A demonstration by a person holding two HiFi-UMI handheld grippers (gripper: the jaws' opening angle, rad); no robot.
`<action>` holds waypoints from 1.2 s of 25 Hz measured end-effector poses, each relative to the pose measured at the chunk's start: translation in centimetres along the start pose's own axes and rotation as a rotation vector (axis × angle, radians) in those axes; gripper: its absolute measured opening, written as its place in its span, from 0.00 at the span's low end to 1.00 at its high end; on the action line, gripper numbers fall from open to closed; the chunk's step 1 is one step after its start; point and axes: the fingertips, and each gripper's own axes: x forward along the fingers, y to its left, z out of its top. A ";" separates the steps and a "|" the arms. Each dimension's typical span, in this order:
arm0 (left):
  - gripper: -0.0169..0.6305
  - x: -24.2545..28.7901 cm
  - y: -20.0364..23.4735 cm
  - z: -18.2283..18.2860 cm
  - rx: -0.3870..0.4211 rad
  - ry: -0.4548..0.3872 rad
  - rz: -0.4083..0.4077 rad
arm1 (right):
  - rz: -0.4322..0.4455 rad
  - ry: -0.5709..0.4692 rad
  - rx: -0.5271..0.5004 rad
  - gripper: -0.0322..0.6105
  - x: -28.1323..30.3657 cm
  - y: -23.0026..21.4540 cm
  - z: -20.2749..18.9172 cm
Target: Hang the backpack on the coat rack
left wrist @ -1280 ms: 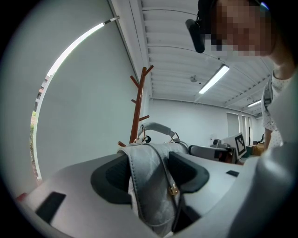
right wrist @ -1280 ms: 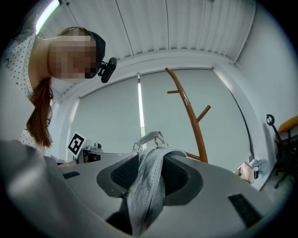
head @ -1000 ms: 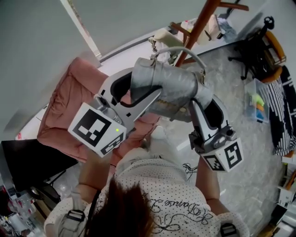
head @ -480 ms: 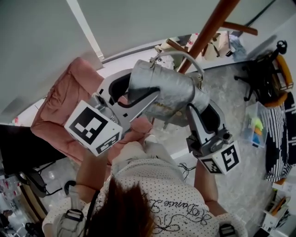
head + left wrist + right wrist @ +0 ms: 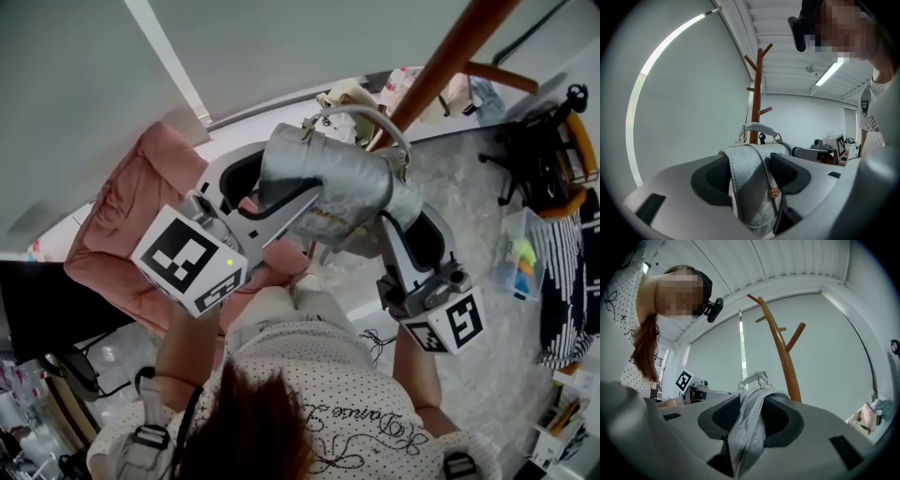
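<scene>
A silver-grey backpack (image 5: 328,183) is carried between both grippers, its curved top handle (image 5: 361,114) pointing at the brown wooden coat rack pole (image 5: 445,66). My left gripper (image 5: 267,202) is shut on the backpack's left side (image 5: 752,187); its gold stud shows between the pads. My right gripper (image 5: 398,211) is shut on the right side (image 5: 747,427). In the left gripper view the coat rack (image 5: 756,93) stands just behind the handle (image 5: 757,129). In the right gripper view the coat rack (image 5: 780,348), with bare pegs, rises behind the handle (image 5: 752,378).
A pink cushioned seat (image 5: 131,225) lies on the floor at the left. A bag (image 5: 422,89) hangs low on the rack. A black office chair (image 5: 548,141) and a plastic bin (image 5: 520,253) stand at the right. A grey wall lies behind the rack.
Both grippers, still shut on the backpack, have carried it closer to the coat rack; the pole now looms larger, right beside the handle.
</scene>
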 end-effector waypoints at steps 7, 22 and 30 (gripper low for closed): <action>0.41 0.6 2.3 -0.6 -0.003 0.009 -0.069 | -0.067 0.015 -0.010 0.28 1.8 0.0 -0.9; 0.42 2.8 5.6 -2.3 -0.034 0.056 -0.207 | -0.217 0.060 -0.031 0.27 4.0 -0.4 -2.5; 0.42 4.9 6.9 -3.9 -0.051 0.104 -0.281 | -0.270 0.113 -0.016 0.27 4.8 -1.5 -4.2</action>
